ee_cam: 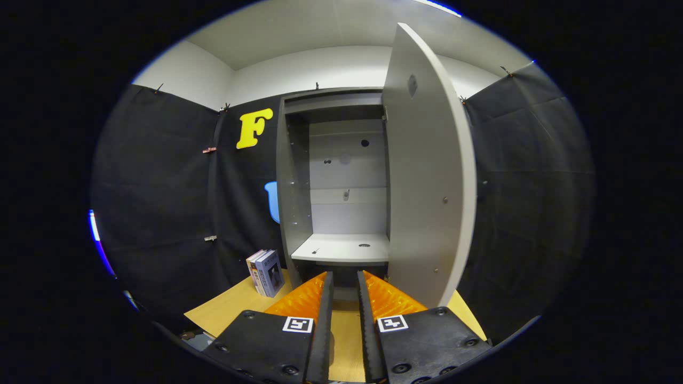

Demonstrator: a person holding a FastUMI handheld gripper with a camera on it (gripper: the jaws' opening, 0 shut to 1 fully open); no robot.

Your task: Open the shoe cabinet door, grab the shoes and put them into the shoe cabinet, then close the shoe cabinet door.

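Observation:
The grey shoe cabinet (294, 176) stands on the wooden table straight ahead of my fingers. Its door (427, 186) is swung wide open to the right, and I see it nearly edge-on. Inside, a pale shelf (341, 248) lies bare, with a back panel with a few holes above it. My gripper (345, 274) sits low over the table just in front of the cabinet's base. Its fingers are open by a narrow gap and hold nothing. The tips point at the space under the shelf.
Two or three books (265, 272) stand upright on the wooden table (229, 309), left of the cabinet. Black cloth walls close in on both sides. The open door's edge stands close to my right finger (384, 298).

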